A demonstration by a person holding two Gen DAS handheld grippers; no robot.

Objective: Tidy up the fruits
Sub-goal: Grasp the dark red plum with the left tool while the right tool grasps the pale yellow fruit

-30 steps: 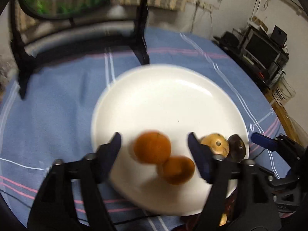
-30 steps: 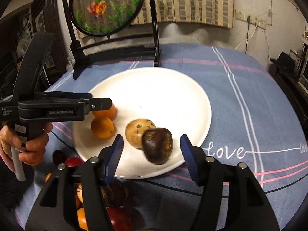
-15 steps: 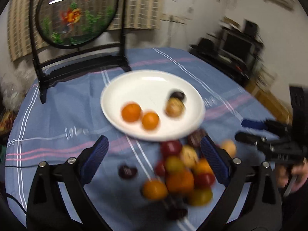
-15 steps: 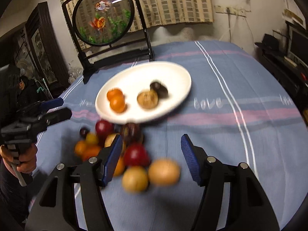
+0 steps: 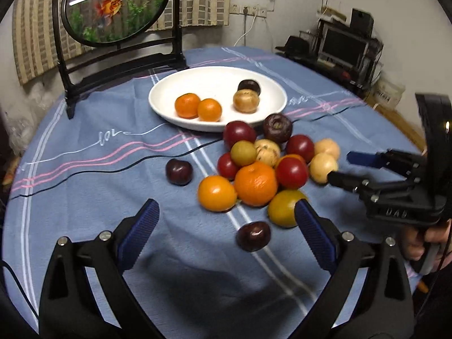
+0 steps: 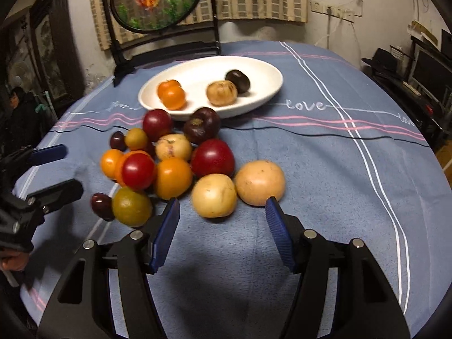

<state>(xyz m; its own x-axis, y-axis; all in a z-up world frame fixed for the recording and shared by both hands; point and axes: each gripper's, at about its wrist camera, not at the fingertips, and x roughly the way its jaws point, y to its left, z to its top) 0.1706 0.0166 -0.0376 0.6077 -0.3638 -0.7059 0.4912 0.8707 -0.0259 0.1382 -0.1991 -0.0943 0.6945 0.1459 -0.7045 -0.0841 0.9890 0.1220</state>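
A white plate [image 5: 217,77] [image 6: 203,69] on the blue cloth holds two oranges [image 5: 197,107], a tan fruit [image 5: 245,100] and a dark purple fruit [image 5: 249,86]. In front of it lies a pile of fruit [image 5: 262,166] [image 6: 169,158]: red, orange, yellow and dark ones. My left gripper [image 5: 226,217] [image 6: 67,169] hangs open wide near the pile's front, over a dark plum [image 5: 253,236]. My right gripper [image 6: 221,210] [image 5: 343,166] is open and empty, just short of two pale yellow fruits [image 6: 214,195].
A round fish-painted screen on a black stand [image 5: 115,5] [image 6: 158,0] stands behind the plate. A thin black cable [image 5: 113,166] runs across the cloth. Shelves with a monitor [image 5: 344,48] stand beyond the table's right edge. A hand [image 5: 423,240] holds the right gripper.
Both grippers have pulled back from the plate to the near side of the fruit pile. The left jaws opened wider, leaving the oranges on the plate; the dark fruit stayed there too.
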